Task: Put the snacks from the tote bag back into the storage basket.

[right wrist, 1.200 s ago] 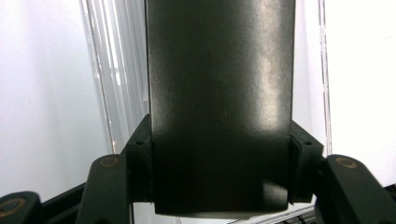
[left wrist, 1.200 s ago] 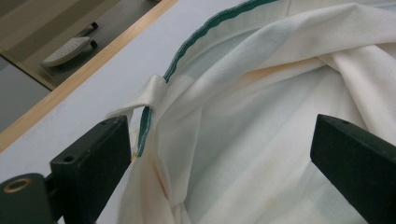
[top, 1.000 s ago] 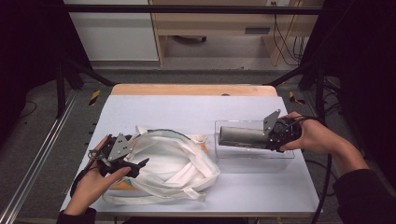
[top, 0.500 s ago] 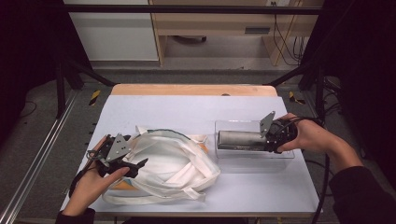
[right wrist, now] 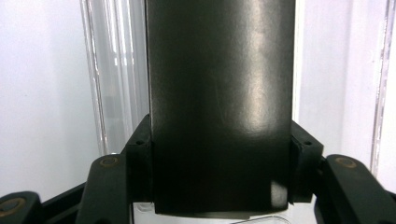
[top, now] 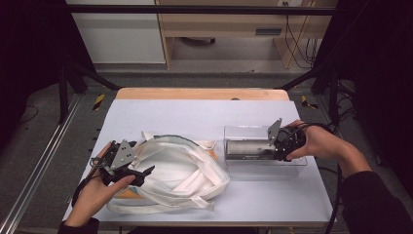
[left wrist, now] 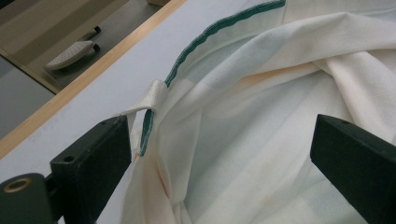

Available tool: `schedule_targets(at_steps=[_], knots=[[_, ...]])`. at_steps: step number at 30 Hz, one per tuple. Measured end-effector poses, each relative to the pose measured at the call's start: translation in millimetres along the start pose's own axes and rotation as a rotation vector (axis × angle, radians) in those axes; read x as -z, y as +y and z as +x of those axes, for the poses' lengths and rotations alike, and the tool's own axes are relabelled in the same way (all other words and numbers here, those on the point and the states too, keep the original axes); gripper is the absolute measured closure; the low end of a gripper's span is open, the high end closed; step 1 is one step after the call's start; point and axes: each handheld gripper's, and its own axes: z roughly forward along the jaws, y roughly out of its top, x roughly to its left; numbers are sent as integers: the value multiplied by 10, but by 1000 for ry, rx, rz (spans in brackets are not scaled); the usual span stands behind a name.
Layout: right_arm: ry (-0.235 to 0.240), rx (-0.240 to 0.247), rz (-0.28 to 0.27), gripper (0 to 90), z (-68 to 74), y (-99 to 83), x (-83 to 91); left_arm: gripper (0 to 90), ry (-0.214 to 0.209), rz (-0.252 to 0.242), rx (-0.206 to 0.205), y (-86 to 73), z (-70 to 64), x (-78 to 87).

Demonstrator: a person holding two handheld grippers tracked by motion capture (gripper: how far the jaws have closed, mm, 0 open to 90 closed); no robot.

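Note:
A cream cloth tote bag [top: 175, 175] with a green-trimmed rim [left wrist: 205, 35] lies crumpled on the table's left half. My left gripper [top: 141, 173] stands open at the bag's left edge, its jaws spread wide on either side of the bag's mouth [left wrist: 224, 154]. A dark metal cylinder [top: 248, 147] lies on its side in a clear plastic box [top: 292, 168] on the right. My right gripper [top: 276, 148] is shut on the cylinder's right end; the cylinder [right wrist: 219, 102] sits squeezed between the two black jaws.
The white table [top: 195, 117] has a wooden strip along its far edge [top: 199, 93]. Beyond it stand a cabinet and a desk on a grey floor. Dark frame legs flank the table on both sides.
My right gripper has slid the cylinder slightly left inside the clear box. The left gripper and the bag are almost unchanged.

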Motion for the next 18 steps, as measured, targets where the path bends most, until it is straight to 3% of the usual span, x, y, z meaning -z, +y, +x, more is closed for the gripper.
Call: schedule_targets(at_steps=[18], knots=[[38, -2, 12, 430, -15, -28, -227, 53, -14, 14, -5, -10, -28, -50]])
